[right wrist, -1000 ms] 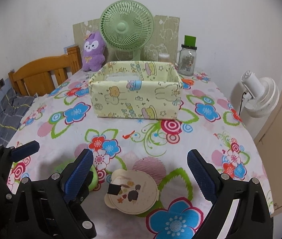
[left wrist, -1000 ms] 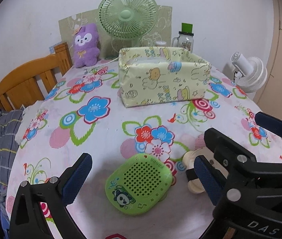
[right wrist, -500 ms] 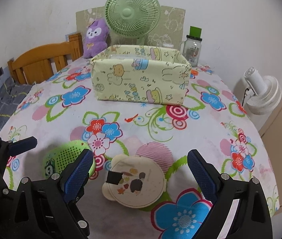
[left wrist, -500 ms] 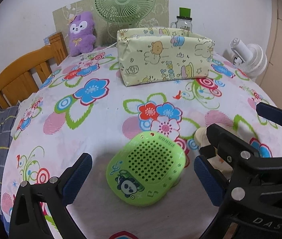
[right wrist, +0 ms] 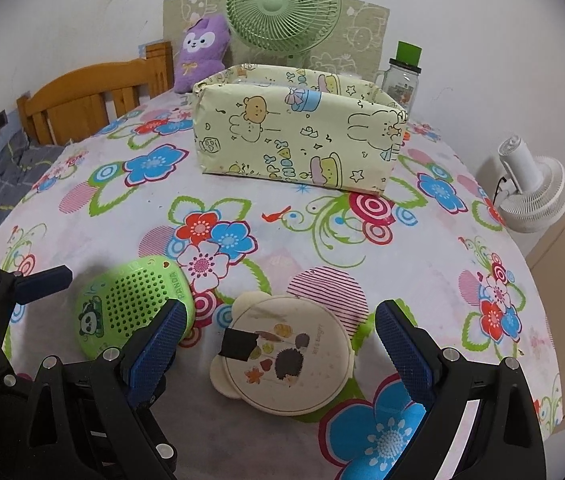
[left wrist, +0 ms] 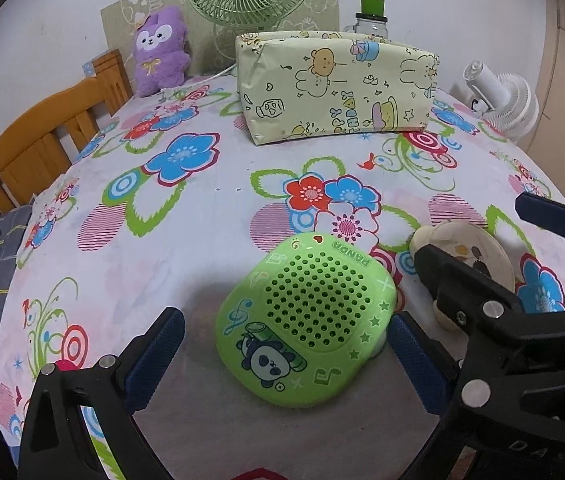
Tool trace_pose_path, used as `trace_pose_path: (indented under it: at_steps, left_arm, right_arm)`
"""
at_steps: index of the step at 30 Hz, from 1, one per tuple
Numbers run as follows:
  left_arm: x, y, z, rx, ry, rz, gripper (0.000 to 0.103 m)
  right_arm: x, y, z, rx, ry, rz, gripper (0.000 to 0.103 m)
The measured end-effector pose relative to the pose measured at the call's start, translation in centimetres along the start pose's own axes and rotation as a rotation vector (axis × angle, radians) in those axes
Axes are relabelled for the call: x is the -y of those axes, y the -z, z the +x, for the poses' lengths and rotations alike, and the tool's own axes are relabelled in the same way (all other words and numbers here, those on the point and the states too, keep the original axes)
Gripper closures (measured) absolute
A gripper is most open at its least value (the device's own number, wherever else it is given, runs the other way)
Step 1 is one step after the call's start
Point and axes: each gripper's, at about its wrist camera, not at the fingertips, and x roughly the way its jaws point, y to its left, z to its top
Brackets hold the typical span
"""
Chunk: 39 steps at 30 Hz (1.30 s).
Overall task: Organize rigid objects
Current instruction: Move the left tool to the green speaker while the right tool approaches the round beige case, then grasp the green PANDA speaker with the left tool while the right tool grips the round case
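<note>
Blue ribbed pads stand wide apart on both of your tools, and neither holds anything. Your left tool (left wrist: 282, 344) straddles the green panda case (left wrist: 308, 322), which lies flat between the pads, its right edge just beside the right pad. Your right tool (right wrist: 278, 340) frames the cream bear-shaped lid (right wrist: 282, 356), also flat, with a dark tab on its left side and room to spare on both sides.

By the look of it you are at the approach step: both pieces are lined up for a grasp and neither has been lifted. The next move calls for bringing each tool down until the pads flank the edges, then closing squarely. Both pieces are low and flat, so the pads must go close to the cloth or they may slide over the top. The two tools sit just beside each other, so mind the gap between them.

Ahead of both tools, well apart, stands the yellow cartoon-print box (right wrist: 302, 136), open at the top, the likely place for these things.

The tabletop (right wrist: 422, 240) wears a white floral cloth. Beyond the box are a green desk fan (right wrist: 282, 4), a purple plush toy (right wrist: 202, 52) and a glass jar with a green lid (right wrist: 402, 80); a white fan (right wrist: 530, 188) stands off to the right and a wooden bed frame (right wrist: 90, 96) to the left.
</note>
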Motion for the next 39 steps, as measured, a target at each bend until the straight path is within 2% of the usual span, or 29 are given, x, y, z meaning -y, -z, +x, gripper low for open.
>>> trace_pose_path:
  at_steps: [15, 21, 29, 35, 39]
  left_arm:
    - [0.2, -1.2, 1.1, 0.029, 0.015, 0.010, 0.000]
    - [0.2, -0.9, 0.8, 0.037, 0.054, -0.003, 0.012]
    - [0.3, -0.2, 0.1, 0.031, 0.046, -0.007, 0.012]
    - [0.4, 0.7, -0.6, 0.036, 0.033, -0.016, 0.012]
    - [0.3, 1.0, -0.8, 0.046, 0.029, -0.019, 0.012]
  right_arm:
    - [1.6, -0.2, 0.9, -0.032, 0.022, 0.080, 0.006]
    - [1.6, -0.2, 1.0, -0.034, 0.026, 0.080, 0.006]
    - [1.1, 0.2, 0.5, -0.034, 0.029, 0.069, 0.006]
    - [0.7, 0.7, 0.8, -0.062, 0.033, 0.077, 0.006]
    - [0.8, 1.1, 2.0, -0.132, -0.006, 0.142, 0.006]
